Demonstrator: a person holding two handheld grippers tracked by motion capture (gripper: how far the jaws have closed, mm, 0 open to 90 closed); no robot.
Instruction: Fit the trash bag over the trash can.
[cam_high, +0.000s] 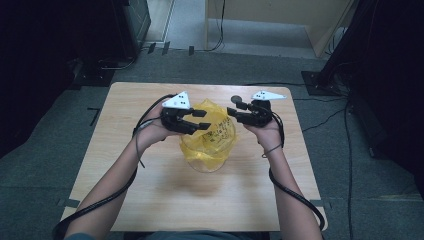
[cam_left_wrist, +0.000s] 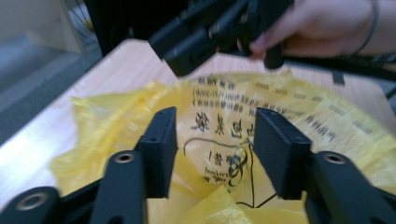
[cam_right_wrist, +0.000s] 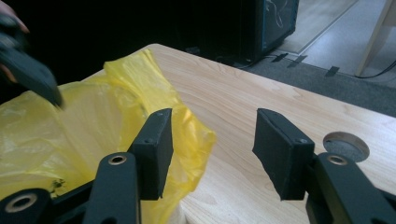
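From the high view, a yellow bag (cam_high: 208, 134) lines a clear container at the middle of the wooden table (cam_high: 150, 200); the left gripper (cam_high: 201, 120) hangs over its left rim, the right gripper (cam_high: 231, 114) just off its right rim, both half open and empty. In the left gripper view the bag's printed film (cam_left_wrist: 224, 140) lies straight ahead between the jaws, pads clear of it. In the right gripper view the bag's edge (cam_right_wrist: 154, 88) lies left of the jaws, bare table (cam_right_wrist: 224, 107) between them; grey carpet beyond.

Left tool (cam_high: 199, 120) agape; right tool (cam_high: 235, 109) likewise, facing inward
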